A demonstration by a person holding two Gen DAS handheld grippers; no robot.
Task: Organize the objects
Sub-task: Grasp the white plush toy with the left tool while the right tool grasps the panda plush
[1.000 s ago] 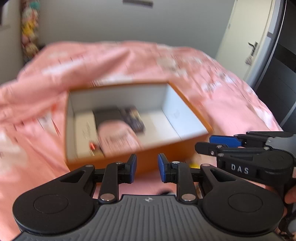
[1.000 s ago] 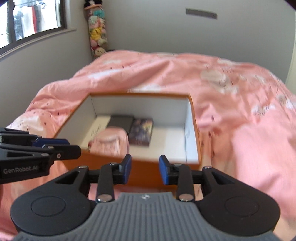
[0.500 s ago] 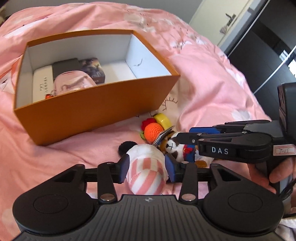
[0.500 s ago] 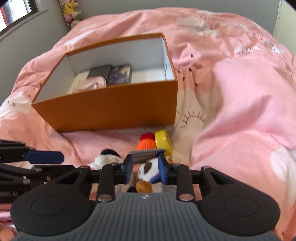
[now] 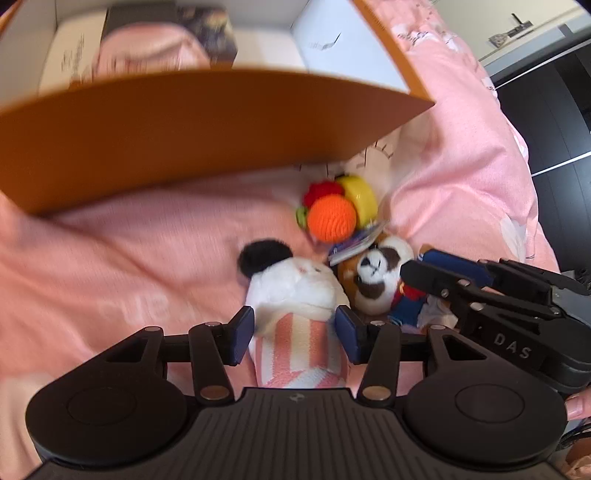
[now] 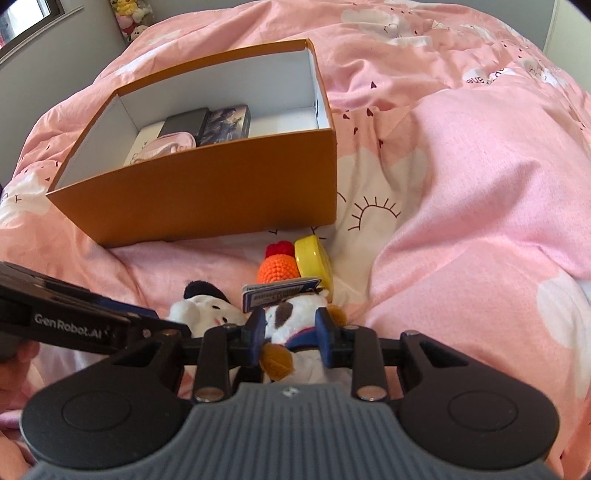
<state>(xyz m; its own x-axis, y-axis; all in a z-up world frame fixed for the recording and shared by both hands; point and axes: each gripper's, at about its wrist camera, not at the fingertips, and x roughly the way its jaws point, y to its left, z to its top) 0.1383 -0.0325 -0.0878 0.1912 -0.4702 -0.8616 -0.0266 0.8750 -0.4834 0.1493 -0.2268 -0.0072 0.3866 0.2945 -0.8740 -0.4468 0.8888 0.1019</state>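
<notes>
An orange box (image 6: 207, 192) (image 5: 177, 125) with a white inside stands on the pink bedspread; it holds dark card boxes (image 6: 221, 123) and a pink pouch (image 6: 166, 146). In front of it lie an orange crocheted ball (image 5: 331, 218) (image 6: 277, 270), a yellow round tin (image 5: 360, 194) (image 6: 314, 258), a white plush in a pink striped suit (image 5: 295, 295) (image 6: 203, 306) and a brown-white dog plush (image 5: 373, 277) (image 6: 295, 314). My left gripper (image 5: 294, 334) is open, with its jaws around the striped plush. My right gripper (image 6: 290, 334) is open around the dog plush.
The pink bedspread (image 6: 461, 184) rises in a thick fold to the right of the toys. Stuffed toys (image 6: 133, 18) sit by the grey wall at the far left. A dark wardrobe (image 5: 546, 110) stands to the right of the bed.
Both grippers have dropped from above the box to the toys in front of it. Each now has its jaws on either side of a plush.
</notes>
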